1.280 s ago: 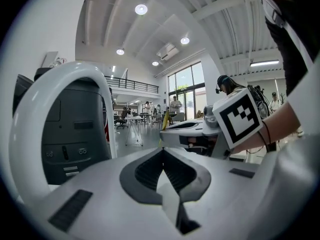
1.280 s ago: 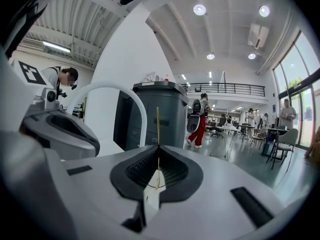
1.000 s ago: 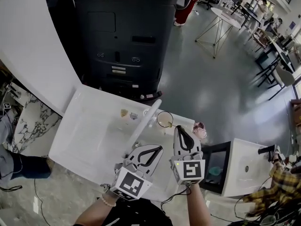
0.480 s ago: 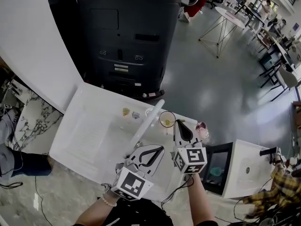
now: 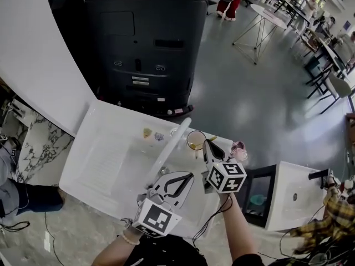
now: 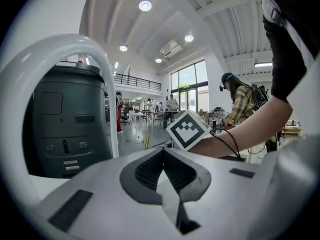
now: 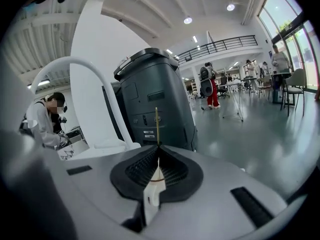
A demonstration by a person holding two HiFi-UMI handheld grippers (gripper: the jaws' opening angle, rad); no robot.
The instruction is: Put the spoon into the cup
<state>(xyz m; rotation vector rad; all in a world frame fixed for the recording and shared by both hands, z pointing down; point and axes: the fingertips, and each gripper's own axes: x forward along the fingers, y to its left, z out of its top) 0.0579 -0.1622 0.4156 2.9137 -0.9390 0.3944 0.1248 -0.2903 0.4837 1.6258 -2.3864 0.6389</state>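
Note:
The cup (image 5: 195,139), a clear glass with a yellowish tint, stands on the white table (image 5: 105,159) near its far right edge. My right gripper (image 5: 208,144) hovers just right of the cup and is shut on the spoon. The spoon's thin gold handle (image 7: 156,126) sticks straight out past the right gripper's tips (image 7: 158,146), and a bit of it (image 5: 212,139) shows beside the cup's rim. My left gripper (image 5: 189,175) sits nearer to me, left of the right one, shut with nothing between its jaws (image 6: 163,150). Neither gripper view shows the cup.
A white arched bar (image 5: 169,146) rises over the table between my left gripper and the cup. Two small items (image 5: 147,132) (image 5: 158,136) lie left of the cup, a pink thing (image 5: 238,147) at the table's right corner. A tall dark machine (image 5: 144,37) stands behind.
My right gripper has moved forward and up with the spoon, closer to the cup. The left gripper has stayed where it was.

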